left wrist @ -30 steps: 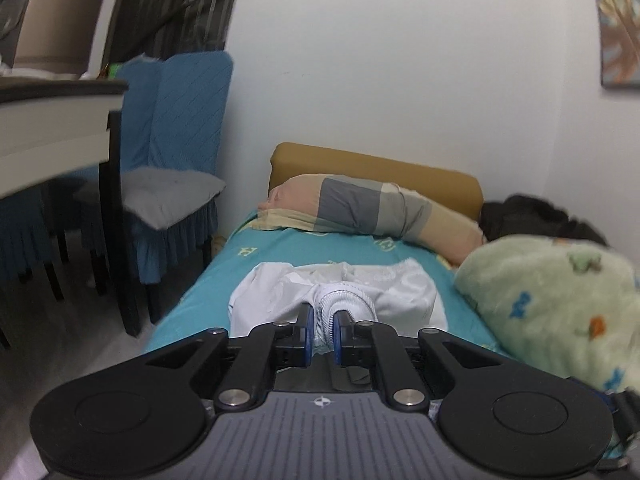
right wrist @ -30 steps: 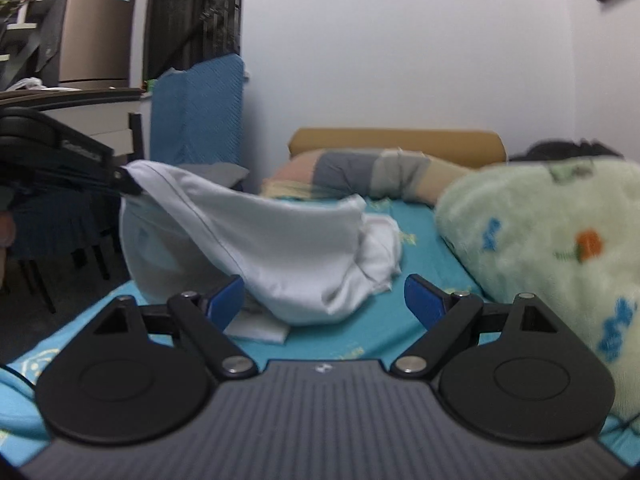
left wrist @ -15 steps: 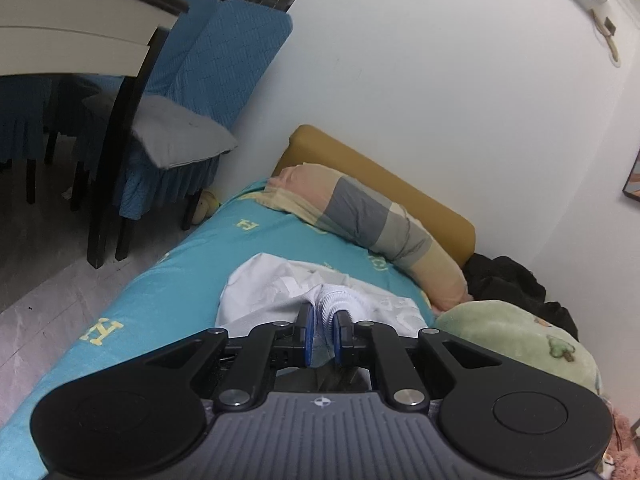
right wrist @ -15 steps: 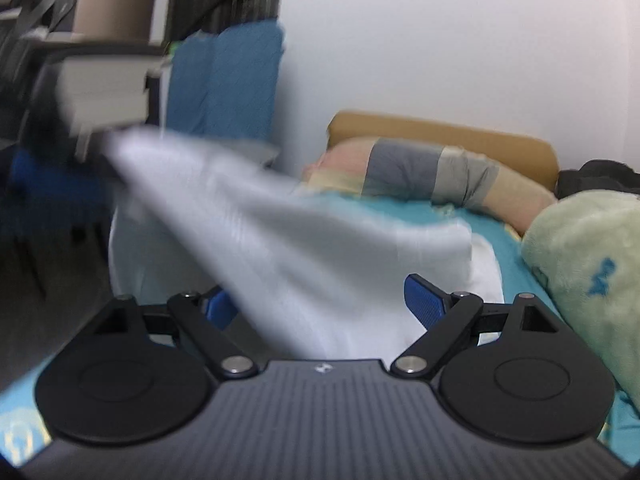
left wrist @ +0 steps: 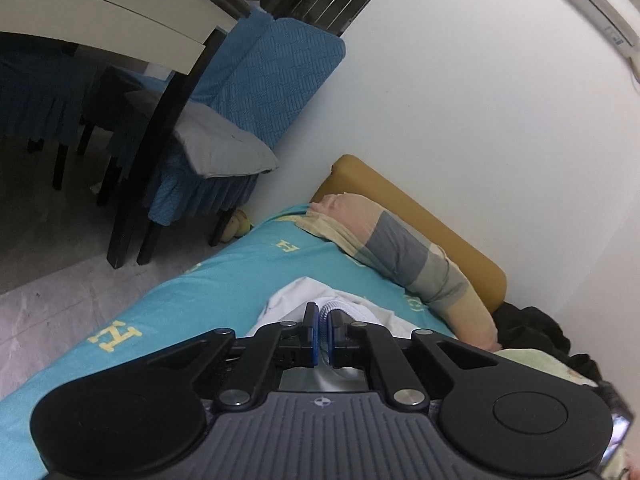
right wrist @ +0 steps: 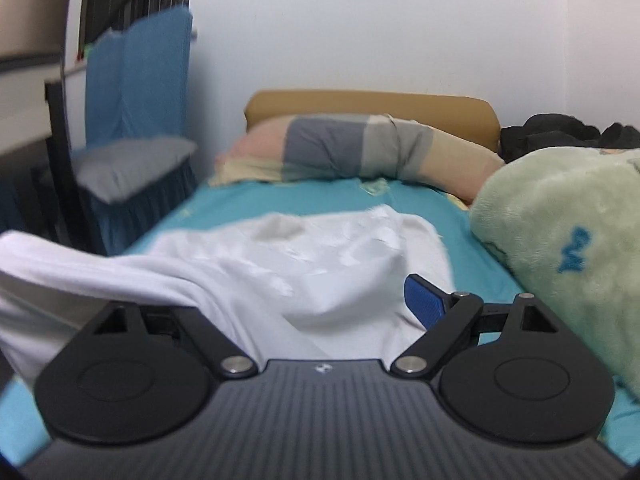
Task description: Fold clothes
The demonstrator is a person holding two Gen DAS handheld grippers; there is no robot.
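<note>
A: What have the jaws got hold of?

B: The left gripper point(left wrist: 323, 325) is pinched tight on a ribbed edge of the white garment point(left wrist: 362, 315), low in the centre of the left wrist view. The right gripper point(right wrist: 320, 300) has its jaws spread wide with nothing between them; only its blue right pad point(right wrist: 425, 299) shows, since cloth drapes over the left one.

A: And where does the garment lie?

B: In the right wrist view the white garment point(right wrist: 280, 272) fills the lower middle of the frame, spread on the teal bed sheet point(right wrist: 340, 196) and rising toward the left edge, blurred there.

A: Around it?

B: A striped pillow point(left wrist: 400, 252) against the tan headboard point(left wrist: 420, 220) right of centre, a green blanket point(right wrist: 560, 240) at right, and a blue-covered chair point(left wrist: 248, 100) in the upper left.
</note>
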